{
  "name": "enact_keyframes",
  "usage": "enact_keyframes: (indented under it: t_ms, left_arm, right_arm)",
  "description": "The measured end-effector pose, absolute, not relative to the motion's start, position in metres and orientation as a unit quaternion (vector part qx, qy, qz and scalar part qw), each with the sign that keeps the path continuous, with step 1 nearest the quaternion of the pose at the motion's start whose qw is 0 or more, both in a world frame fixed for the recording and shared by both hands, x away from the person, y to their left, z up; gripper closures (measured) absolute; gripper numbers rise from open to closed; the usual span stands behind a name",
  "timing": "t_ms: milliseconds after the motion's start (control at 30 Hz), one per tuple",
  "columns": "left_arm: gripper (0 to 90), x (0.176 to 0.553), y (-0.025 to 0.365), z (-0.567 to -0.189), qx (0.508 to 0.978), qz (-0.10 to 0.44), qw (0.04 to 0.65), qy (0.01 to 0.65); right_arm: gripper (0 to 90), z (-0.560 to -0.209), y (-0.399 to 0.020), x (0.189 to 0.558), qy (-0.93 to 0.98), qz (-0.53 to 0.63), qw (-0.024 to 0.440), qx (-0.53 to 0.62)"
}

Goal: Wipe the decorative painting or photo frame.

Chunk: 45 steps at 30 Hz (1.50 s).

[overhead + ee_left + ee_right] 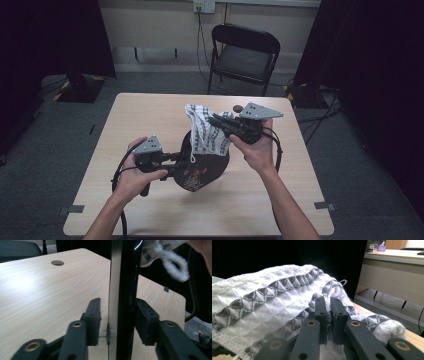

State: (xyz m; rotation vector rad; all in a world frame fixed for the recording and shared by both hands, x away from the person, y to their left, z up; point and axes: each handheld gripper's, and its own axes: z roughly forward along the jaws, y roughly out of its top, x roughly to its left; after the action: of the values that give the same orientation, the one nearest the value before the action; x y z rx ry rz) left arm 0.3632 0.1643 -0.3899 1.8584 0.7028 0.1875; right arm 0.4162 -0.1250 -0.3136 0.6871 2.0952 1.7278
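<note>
Nearest, in the left gripper view: black plate [123, 290] on edge between the left gripper [176, 161] jaws, spread, one pad clear. Held upright off the desk [150, 115] for wiping. Right gripper [223, 123] pinching the patterned towel [204, 130] against the plate's upper rim. Plenty of bare desk all round.

Dim room, soft overhead light on the counter [150, 115]
High view grainy, corners black; glare on near wood and blurred black fingers [91, 315] in left gripper view.
</note>
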Motion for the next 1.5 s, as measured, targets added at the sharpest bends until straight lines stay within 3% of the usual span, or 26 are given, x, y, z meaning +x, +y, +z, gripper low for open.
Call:
enact_keyframes:
  t_ms: [167,267,500,667,1000,1267,1500]
  left_arm:
    - [57.9,0.362,0.162,-0.388,0.780,0.085,0.546,0.292]
    - [69.6,0.362,0.164,-0.389,0.781,0.087,0.547,0.288]
    - [78.2,0.362,0.164,-0.388,0.784,0.080,0.547,0.283]
    - [78.5,0.362,0.164,-0.388,0.784,0.069,0.546,0.286]
    - [78.5,0.361,0.165,-0.387,0.786,0.070,0.542,0.288]
    - [77.8,0.362,0.165,-0.389,0.782,0.064,0.549,0.288]
    - [77.2,0.361,0.164,-0.387,0.786,0.063,0.543,0.288]
  right_arm:
    - [85.7,-0.310,-0.122,0.416,0.737,0.611,0.169,0.237]
    - [85.7,-0.311,-0.121,0.417,0.740,0.607,0.167,0.237]
    - [85.7,-0.326,-0.135,0.426,0.741,0.593,0.172,0.265]
    - [85.8,-0.330,-0.143,0.430,0.737,0.591,0.165,0.283]
    - [85.8,-0.311,-0.113,0.416,0.743,0.607,0.163,0.230]
    - [85.8,-0.328,-0.129,0.433,0.741,0.585,0.184,0.274]
    - [85.8,-0.331,-0.135,0.436,0.736,0.588,0.173,0.286]
